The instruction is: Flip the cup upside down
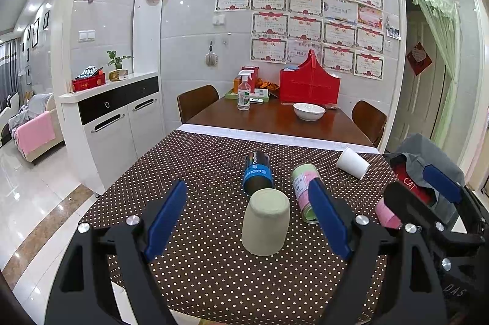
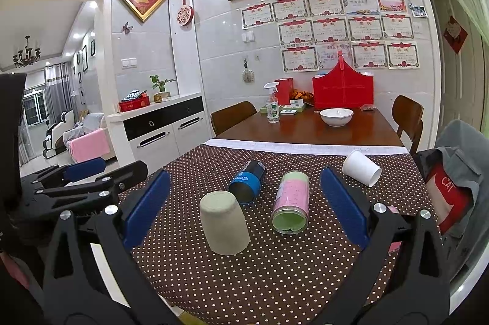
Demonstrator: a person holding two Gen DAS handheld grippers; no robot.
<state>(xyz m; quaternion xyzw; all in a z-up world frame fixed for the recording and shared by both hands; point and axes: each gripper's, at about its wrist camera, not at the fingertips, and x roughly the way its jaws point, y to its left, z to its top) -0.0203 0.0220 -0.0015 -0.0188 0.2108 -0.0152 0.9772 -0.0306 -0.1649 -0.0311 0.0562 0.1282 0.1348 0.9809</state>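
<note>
A beige cup stands upside down on the dotted brown tablecloth; it also shows in the right wrist view. A blue cup, a pink-and-green cup and a white paper cup lie on their sides behind it. My left gripper is open and empty, its blue fingers either side of the beige cup, not touching. My right gripper is open and empty, and shows at the right of the left wrist view.
Beyond the cloth, the wooden table holds a white bowl, a spray bottle and a red basket. Chairs stand at both sides. A grey bag with red contents sits at the right edge. A white cabinet stands left.
</note>
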